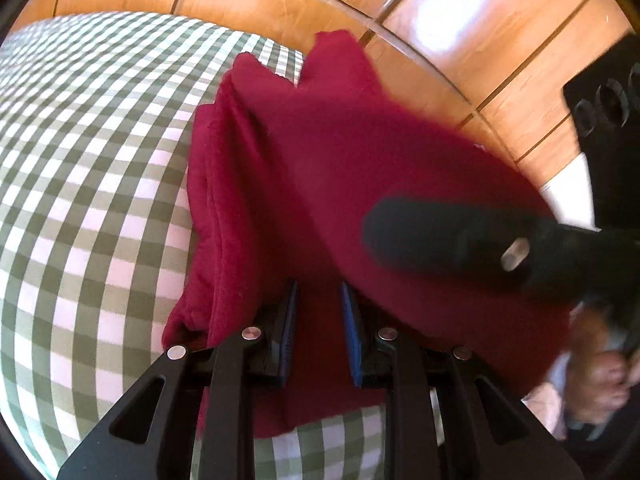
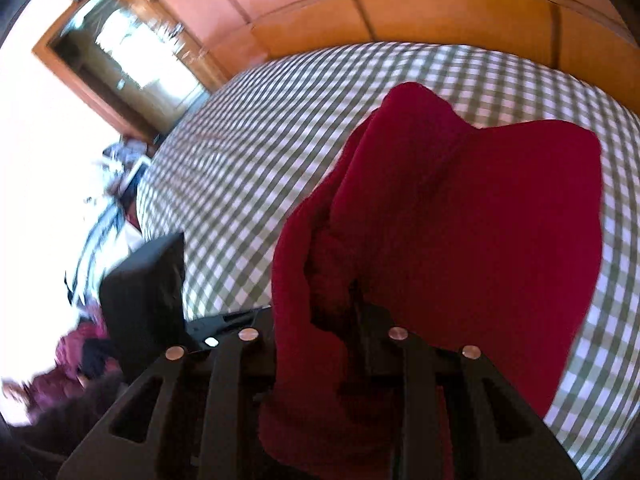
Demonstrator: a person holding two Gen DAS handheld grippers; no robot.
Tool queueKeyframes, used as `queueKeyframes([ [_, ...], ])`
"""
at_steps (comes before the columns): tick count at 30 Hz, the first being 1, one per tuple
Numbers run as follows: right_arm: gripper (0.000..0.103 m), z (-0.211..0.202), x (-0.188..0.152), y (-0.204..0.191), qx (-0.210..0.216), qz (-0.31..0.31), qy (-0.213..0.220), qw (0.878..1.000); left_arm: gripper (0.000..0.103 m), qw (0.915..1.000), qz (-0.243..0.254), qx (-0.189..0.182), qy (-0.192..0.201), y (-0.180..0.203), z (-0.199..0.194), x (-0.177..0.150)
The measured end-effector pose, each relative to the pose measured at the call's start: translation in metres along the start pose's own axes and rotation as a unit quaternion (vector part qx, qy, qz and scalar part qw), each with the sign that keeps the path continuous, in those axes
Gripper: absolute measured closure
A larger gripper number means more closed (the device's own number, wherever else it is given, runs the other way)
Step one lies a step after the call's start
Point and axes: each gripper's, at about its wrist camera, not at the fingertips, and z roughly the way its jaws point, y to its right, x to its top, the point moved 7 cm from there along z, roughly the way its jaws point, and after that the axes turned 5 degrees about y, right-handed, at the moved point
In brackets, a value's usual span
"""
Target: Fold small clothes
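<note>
Both grippers worked the red garment (image 1: 360,184): left gripper (image 1: 318,316) stood parted; right gripper (image 2: 356,320), apparently clamping cloth, risked dragging folds loose.

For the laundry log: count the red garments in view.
1. A single red garment lies bunched on the checked cloth, with the left tongs and right tongs at its near edge. Folds may hide another.
</note>
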Motion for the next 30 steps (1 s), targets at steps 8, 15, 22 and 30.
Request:
queueKeyframes([
  [8, 0.025, -0.028, -0.009, 0.001, 0.19, 0.066, 0.05, 0.978, 0.072, 0.9987, -0.028, -0.005, 0.042, -0.029, -0.073, 0.009],
  [15, 0.023, -0.105, -0.044, 0.061, 0.143, 0.112, 0.142, 0.973, 0.056, 0.9892, -0.074, -0.068, 0.107, -0.015, -0.125, 0.039],
  [22, 0.023, -0.115, -0.102, 0.11, -0.043, 0.082, 0.115, 0.989, 0.044, 0.9898, -0.04, -0.133, 0.034, 0.045, -0.092, 0.029],
  [30, 0.024, -0.063, -0.084, 0.087, -0.036, 0.063, 0.116, 0.991, 0.096, 0.9962, 0.011, -0.062, 0.06, 0.05, -0.089, 0.005],
])
